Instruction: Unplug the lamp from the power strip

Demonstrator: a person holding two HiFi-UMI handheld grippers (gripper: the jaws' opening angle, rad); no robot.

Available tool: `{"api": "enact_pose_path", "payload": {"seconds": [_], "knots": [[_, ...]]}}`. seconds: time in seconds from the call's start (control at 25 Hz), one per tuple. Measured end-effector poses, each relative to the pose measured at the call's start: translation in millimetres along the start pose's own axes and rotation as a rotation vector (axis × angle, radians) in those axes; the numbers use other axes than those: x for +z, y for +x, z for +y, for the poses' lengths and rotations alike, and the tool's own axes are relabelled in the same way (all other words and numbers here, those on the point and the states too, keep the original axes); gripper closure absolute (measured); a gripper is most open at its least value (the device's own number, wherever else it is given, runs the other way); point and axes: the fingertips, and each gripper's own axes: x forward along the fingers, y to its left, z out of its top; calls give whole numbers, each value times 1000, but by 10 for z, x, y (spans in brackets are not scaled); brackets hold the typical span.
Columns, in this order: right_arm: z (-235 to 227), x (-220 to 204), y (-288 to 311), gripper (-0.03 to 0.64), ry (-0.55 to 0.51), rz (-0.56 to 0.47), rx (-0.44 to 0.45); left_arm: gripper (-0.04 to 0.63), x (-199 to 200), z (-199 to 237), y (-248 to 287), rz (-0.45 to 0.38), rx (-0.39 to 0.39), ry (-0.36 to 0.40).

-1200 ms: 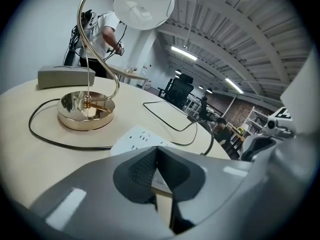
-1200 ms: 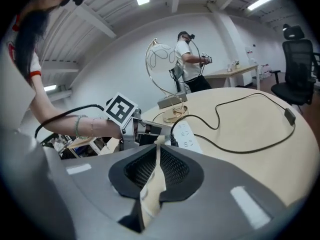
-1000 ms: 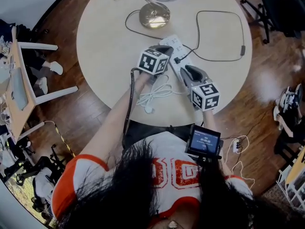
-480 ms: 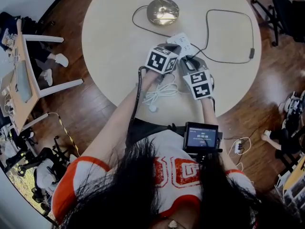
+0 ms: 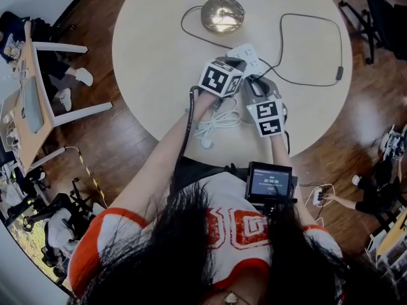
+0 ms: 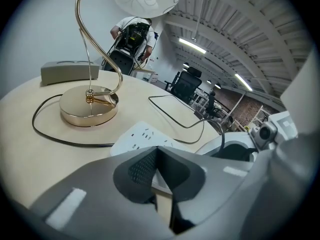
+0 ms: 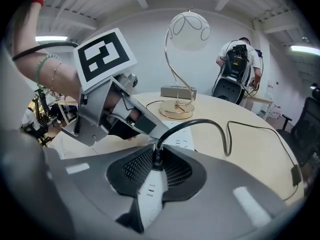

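The white power strip (image 5: 248, 54) lies on the round table (image 5: 159, 56), and the lamp's black plug (image 7: 156, 156) stands in it. My right gripper (image 7: 156, 159) has a pad on each side of that plug, touching it, and its jaws are closing. My left gripper (image 6: 158, 153) is shut with nothing in it, its tip resting on the strip (image 6: 142, 136) just left of the plug. From the plug, the black cord (image 5: 305, 18) loops across the table to the gold lamp base (image 5: 222, 15). The lamp's white globe shade (image 7: 188, 30) hangs above.
The strip's own white cable (image 5: 216, 122) lies coiled near the table's front edge. A grey box (image 6: 67, 71) sits behind the lamp. An inline switch (image 5: 339, 74) is on the cord at the right. A person (image 7: 240, 59) stands beyond the table among office chairs.
My right gripper has moved up and left from the table's front right to the plug, beside the left gripper. The left gripper has stayed on the strip.
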Motion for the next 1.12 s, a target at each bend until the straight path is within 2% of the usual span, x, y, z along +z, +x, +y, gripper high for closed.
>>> {"api": "enact_pose_path", "payload": {"seconds": [0.16,0.32,0.52,0.56,0.6,0.68,0.72,0.84,0.96,1.12], "knots": [[10,7,-23,563,-3,-28,4,595,-12,5,1,16,12,23],[2,16,-40,566,7,-39,8,595,-4,8,4,12,-1,-15],[2,12,-71,566,31,-52,16,595,14,-13,0,2,-13,-20],[-15,47,-98,566,94,-89,34,595,18,-10,1,-3,-15,-28],[-57,136,-155,566,222,-169,70,595,21,-3,2,-8,-16,-36],[-220,428,-318,568,563,-381,162,595,29,13,4,-14,-16,-40],[-290,538,-365,568,620,-424,176,595,34,18,6,-15,-16,-37],[-333,584,-373,567,415,-336,130,595,33,7,16,-10,-11,-15],[-352,483,-399,566,387,-275,99,595,20,6,19,-11,-5,-7],[-300,233,-395,566,333,-144,51,595,27,2,24,-24,-17,2]]}}
